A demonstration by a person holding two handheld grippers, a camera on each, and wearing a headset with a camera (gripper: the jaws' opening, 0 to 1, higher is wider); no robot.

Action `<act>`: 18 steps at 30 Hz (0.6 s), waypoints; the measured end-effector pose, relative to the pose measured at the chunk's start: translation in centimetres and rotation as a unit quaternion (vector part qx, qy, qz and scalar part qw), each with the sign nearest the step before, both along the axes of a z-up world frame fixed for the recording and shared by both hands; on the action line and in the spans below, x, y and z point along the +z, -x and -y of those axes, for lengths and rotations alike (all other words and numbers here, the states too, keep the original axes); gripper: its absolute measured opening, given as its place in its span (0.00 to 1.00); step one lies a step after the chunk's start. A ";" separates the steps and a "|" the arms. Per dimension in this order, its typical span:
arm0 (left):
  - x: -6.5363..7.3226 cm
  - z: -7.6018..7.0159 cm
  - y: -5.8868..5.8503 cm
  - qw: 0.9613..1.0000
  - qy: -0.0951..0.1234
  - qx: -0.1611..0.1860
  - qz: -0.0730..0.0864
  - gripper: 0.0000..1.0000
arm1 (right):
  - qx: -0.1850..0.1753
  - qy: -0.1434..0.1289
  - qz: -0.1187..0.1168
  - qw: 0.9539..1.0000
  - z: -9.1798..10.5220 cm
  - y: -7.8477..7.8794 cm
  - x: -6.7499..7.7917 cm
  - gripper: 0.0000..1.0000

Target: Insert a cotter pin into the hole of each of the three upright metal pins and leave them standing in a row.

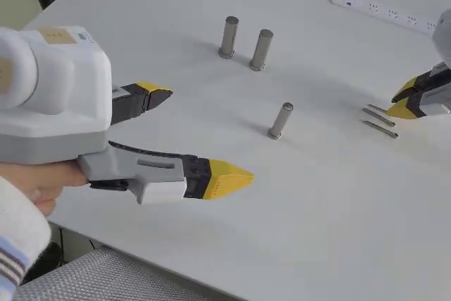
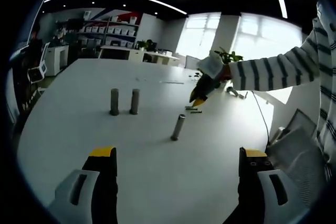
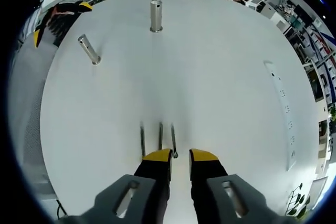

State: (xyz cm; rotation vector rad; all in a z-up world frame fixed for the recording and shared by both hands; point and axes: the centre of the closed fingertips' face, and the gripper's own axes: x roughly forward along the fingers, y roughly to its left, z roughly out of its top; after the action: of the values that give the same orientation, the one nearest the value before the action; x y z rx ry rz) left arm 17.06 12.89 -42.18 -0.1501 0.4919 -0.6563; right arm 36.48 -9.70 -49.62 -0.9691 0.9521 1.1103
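Two grey metal pins (image 1: 228, 37) stood close together, third pin (image 1: 280, 120) off alone. Three skinny cotter pins (image 3: 160, 136) lay by the right tongs (image 3: 180, 156), barely parted; left tongs (image 1: 206, 134) gaped wide.

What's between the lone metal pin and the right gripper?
Three cotter pins, lying flat just ahead of the right gripper; otherwise bare table up to the lone metal pin. Right gripper view.

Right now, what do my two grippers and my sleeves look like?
The left gripper and the right gripper look alike: black jaws ending in yellow tips, mounted on grey and white plastic bodies with slotted sides. The sleeve on the right arm is white with dark horizontal stripes.
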 end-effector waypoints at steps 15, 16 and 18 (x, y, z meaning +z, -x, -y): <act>-0.6 0.7 0.6 1.000 0.004 -0.004 -0.010 0.94 | 0.039 0.032 -0.046 0.998 -0.2 0.8 -0.5 0.00; -0.6 0.7 0.7 1.000 0.003 -0.005 -0.010 0.94 | 0.039 0.032 -0.049 0.998 -0.2 0.8 -0.5 0.00; -0.7 0.8 0.8 1.000 0.003 -0.007 -0.012 0.94 | 0.037 0.034 -0.052 0.997 -0.2 0.9 -0.5 0.00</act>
State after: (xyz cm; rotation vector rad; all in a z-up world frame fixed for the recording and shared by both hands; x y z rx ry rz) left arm 16.30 12.08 -42.88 -0.1599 0.5144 -0.6702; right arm 35.62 -9.49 -50.15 -1.0160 1.0514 1.2065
